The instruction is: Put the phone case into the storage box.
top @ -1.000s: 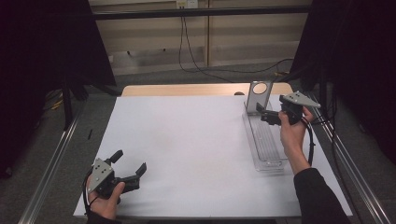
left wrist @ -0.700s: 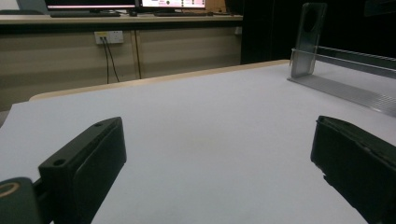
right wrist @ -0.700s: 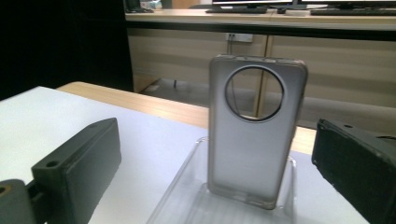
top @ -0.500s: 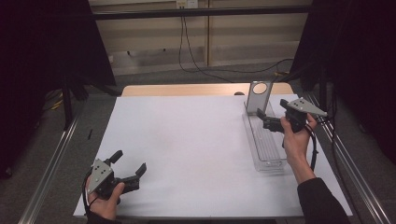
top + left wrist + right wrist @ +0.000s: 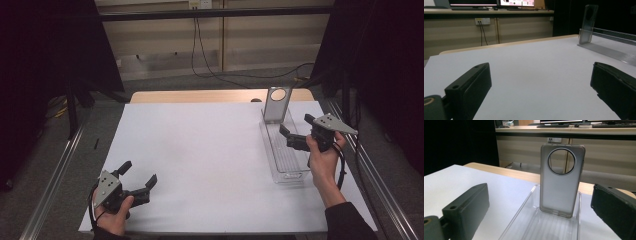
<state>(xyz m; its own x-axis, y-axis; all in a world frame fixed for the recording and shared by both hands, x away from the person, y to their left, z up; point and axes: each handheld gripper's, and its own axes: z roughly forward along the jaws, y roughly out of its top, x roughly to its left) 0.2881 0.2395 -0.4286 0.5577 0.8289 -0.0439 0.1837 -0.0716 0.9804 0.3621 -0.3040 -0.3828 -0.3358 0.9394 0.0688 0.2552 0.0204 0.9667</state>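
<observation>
A: What does the work surface look like?

B: A white sheet (image 5: 210,155) covers most of a light wooden table (image 5: 200,95), and a strip of bare wood shows along the far edge. Metal rails (image 5: 50,175) run down both sides of the table.

A: And the room around it?

B: Black curtains (image 5: 45,45) hang on the left and right. Behind the table is a beige panelled wall with a socket (image 5: 482,21) and black cables (image 5: 210,60) that drop to the grey floor. In the left gripper view, monitors (image 5: 491,2) stand on a counter above that wall.

A: Where is the thing being worked on?

B: A clear phone case (image 5: 561,180) with 1 round camera hole stands upright at the far end of a clear plastic tray (image 5: 287,172), which lies along the right side of the sheet.

A: How do the 2 grippers stand?

B: The right gripper (image 5: 289,137) is held above the tray, near its middle, pointing at the case, with its jaws wide apart and nothing between them. The case is well apart from its jaws. The left gripper (image 5: 137,175) sits low over the near left corner of the sheet, jaws also spread wide and holding nothing.
</observation>
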